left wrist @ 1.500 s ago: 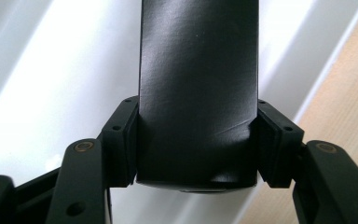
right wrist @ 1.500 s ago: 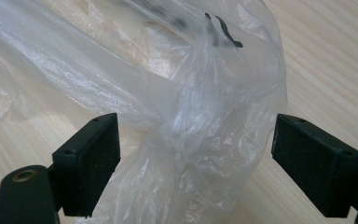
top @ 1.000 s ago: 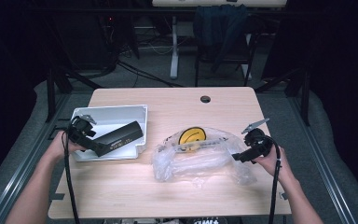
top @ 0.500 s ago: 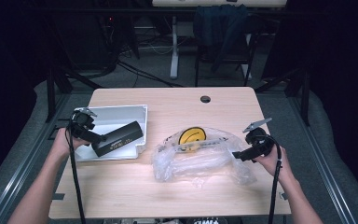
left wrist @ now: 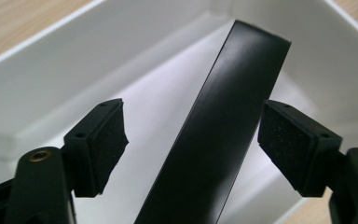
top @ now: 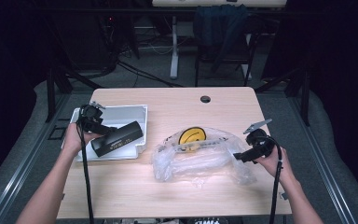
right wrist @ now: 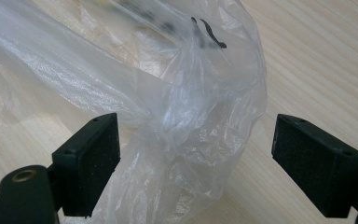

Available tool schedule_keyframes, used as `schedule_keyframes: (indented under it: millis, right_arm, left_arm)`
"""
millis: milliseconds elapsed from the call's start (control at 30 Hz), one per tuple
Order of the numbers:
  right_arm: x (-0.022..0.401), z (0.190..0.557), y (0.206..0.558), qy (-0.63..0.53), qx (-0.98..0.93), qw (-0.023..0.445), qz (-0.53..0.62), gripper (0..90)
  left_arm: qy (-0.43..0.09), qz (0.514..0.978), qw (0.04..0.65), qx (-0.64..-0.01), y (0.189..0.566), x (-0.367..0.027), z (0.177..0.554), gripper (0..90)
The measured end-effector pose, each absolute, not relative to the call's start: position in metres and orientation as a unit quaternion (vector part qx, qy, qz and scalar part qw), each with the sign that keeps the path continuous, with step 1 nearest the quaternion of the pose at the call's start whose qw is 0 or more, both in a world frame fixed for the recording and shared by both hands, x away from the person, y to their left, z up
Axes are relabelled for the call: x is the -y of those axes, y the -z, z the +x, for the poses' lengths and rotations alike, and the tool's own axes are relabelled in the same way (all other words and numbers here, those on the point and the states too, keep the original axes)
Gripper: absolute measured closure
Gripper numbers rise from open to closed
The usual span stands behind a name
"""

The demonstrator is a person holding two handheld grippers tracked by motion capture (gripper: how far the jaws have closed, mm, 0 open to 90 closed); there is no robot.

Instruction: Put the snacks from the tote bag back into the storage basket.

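A long black box [top: 116, 138] lies slantwise in a white tray [top: 121, 114] at the table's left. My left gripper [top: 103, 132] reaches over the box's near-left end. In the left gripper view the box [left wrist: 219, 130] runs between the jaws of the left gripper [left wrist: 191, 135], which have just been closing. The right pad [left wrist: 293, 144] is at the box's edge and the left pad [left wrist: 100, 144] stands well off it. My right gripper [top: 240, 157] is open at the right end of a crumpled clear plastic bag [top: 200, 161] with a yellow smiley face [top: 192, 136]. A fold of the bag [right wrist: 191, 121] sits loose between the jaws of the right gripper [right wrist: 196, 149].
The tray's white wall [left wrist: 74, 70] rises close behind the box. A round cable hole [top: 205, 99] sits near the table's far edge. A chair [top: 221, 28] and a table leg stand beyond the table. Bare wood lies in front of the bag and the tray.
My left hand and gripper have moved away from me and a little right along the tray, over the box's end. The box, the bag and the right hand have stayed put.
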State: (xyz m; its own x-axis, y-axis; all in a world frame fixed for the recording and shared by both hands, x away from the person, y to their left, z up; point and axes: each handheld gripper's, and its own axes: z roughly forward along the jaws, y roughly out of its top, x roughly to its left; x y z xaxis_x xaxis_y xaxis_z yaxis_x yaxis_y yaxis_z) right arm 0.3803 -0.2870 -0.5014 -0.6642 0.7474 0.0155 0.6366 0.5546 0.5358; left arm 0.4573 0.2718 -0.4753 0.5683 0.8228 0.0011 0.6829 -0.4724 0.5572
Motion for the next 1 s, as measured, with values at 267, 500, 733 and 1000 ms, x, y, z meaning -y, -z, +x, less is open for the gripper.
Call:
schedule_keyframes:
  millis: [267,500,733,1000]
  right_arm:
    - [0.292,0.378,0.502,-0.26,-0.872,0.109,0.399,14.8]
    - [0.294,0.376,0.5,-0.261,-0.87,0.122,0.401,14.9]
    - [0.293,0.376,0.499,-0.259,-0.871,0.12,0.398,15.0]
    - [0.293,0.377,0.5,-0.259,-0.872,0.119,0.398,15.3]
  left_arm:
    - [-0.164,0.834,0.268,-0.453,0.474,-0.249,0.466,45.7]
    - [-0.164,0.823,0.277,-0.469,0.483,-0.229,0.48,72.7]
    - [-0.169,0.82,0.255,-0.484,0.498,-0.213,0.495,89.5]
    - [-0.152,0.812,0.243,-0.509,0.516,-0.216,0.507,90.0]
